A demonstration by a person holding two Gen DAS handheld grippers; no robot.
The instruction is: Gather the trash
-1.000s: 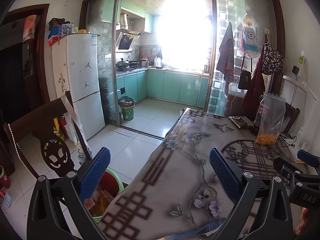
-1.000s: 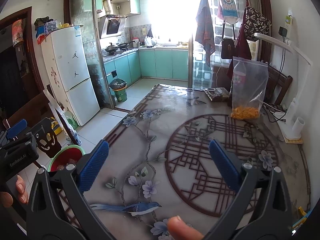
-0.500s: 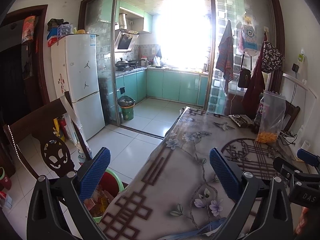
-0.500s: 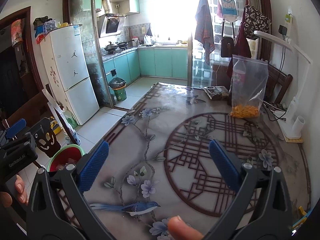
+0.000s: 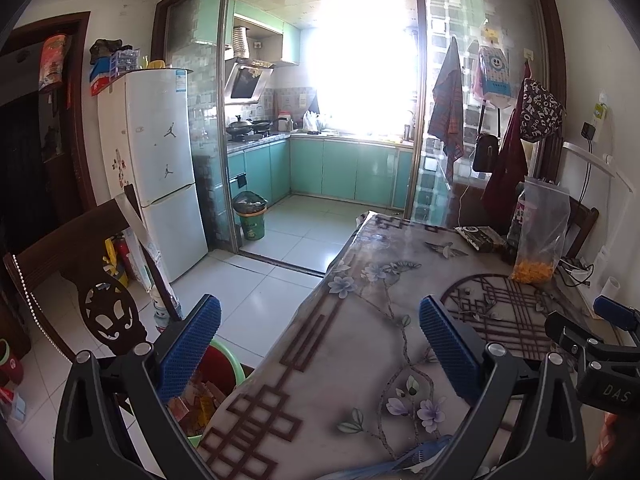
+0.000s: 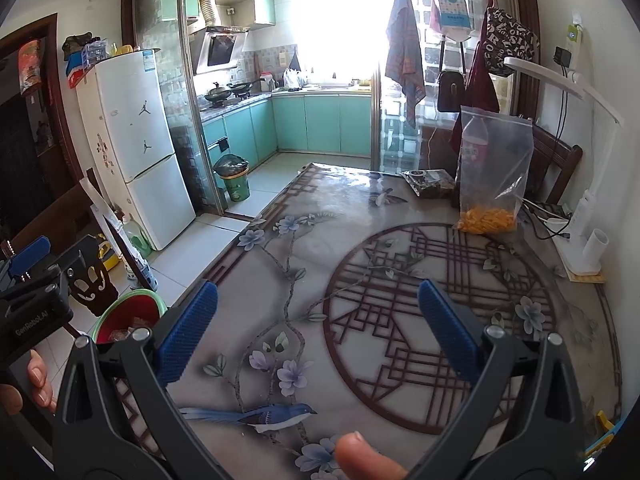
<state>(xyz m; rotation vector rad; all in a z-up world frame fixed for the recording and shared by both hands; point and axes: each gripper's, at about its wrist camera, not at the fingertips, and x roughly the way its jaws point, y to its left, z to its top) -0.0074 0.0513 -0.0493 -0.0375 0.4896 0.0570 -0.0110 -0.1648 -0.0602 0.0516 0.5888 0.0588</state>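
My left gripper [image 5: 320,344] is open with nothing between its blue pads. It hovers over the near left edge of the patterned table [image 5: 360,360]. On the floor just below sits a red bin with a green rim [image 5: 218,376], holding wrappers. My right gripper [image 6: 318,332] is also open and holds nothing, above the tablecloth's flower print. From there the bin [image 6: 128,312] shows at lower left. A dark crumpled packet [image 6: 430,184] lies at the table's far side. Each gripper shows at the edge of the other's view: the right gripper [image 5: 600,340] and the left gripper [image 6: 36,280].
A clear bag with orange snacks [image 6: 494,176] stands by a bottle at the far right. A white lamp base [image 6: 580,240] and cables lie along the right edge. A carved wooden chair [image 5: 96,292] stands left of the bin. A green kitchen bin [image 5: 250,220] is by the fridge [image 5: 160,168].
Both views have drifted only slightly. Nothing was taken hold of or let go, and both grippers stay open.
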